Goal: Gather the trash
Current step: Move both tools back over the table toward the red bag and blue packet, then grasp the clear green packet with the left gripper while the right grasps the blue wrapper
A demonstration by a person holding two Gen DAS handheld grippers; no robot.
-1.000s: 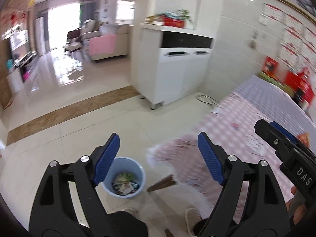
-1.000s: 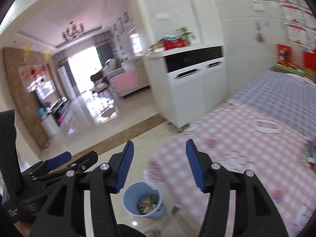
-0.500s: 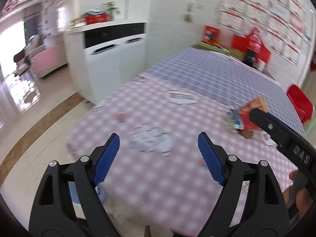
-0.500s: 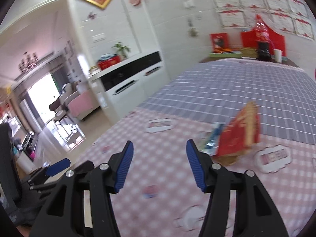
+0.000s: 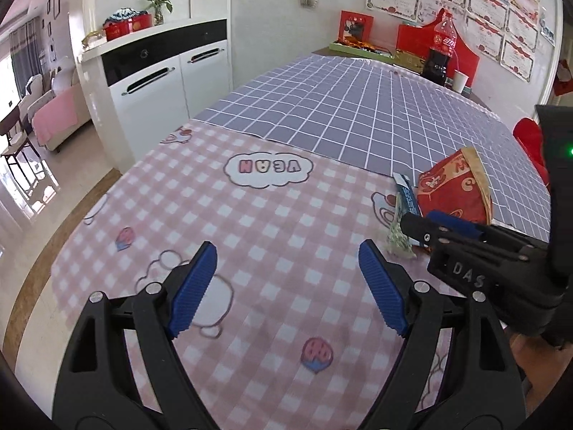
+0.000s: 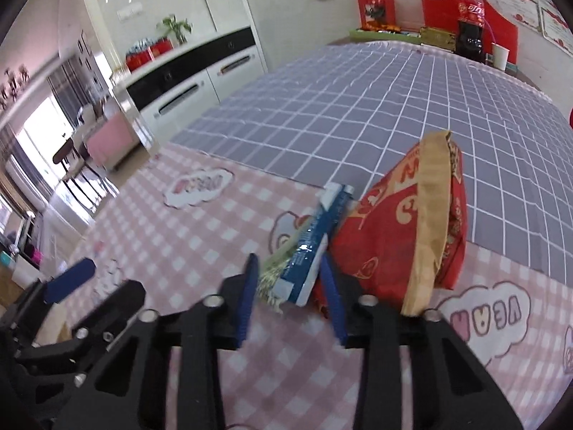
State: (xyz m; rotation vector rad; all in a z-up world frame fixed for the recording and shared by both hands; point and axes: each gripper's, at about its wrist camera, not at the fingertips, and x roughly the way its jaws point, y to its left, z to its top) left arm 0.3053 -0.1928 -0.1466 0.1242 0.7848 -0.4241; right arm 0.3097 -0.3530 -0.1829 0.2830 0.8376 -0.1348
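A blue wrapper (image 6: 315, 243) lies on the pink checked tablecloth (image 6: 200, 236), over a greenish crumpled wrapper (image 6: 272, 283) and beside a red and gold snack bag (image 6: 404, 229). My right gripper (image 6: 290, 268) has its jaws narrowed on either side of the blue wrapper's near end; I cannot tell if they pinch it. In the left wrist view the same pile shows as the blue wrapper (image 5: 406, 193), greenish wrapper (image 5: 395, 233) and red bag (image 5: 454, 190), with the right gripper's fingers (image 5: 454, 227) at it. My left gripper (image 5: 288, 261) is open and empty above the cloth.
A purple grid cloth (image 5: 358, 107) covers the far half of the table. A cola bottle (image 5: 442, 46), paper cup (image 5: 460, 81) and red boxes (image 5: 356, 27) stand at the far end. A white cabinet (image 5: 161, 79) stands left of the table.
Both views swung from the floor bin to the table. The right gripper moved up to the wrapper pile and its jaws narrowed around the blue wrapper. The left gripper stayed open.
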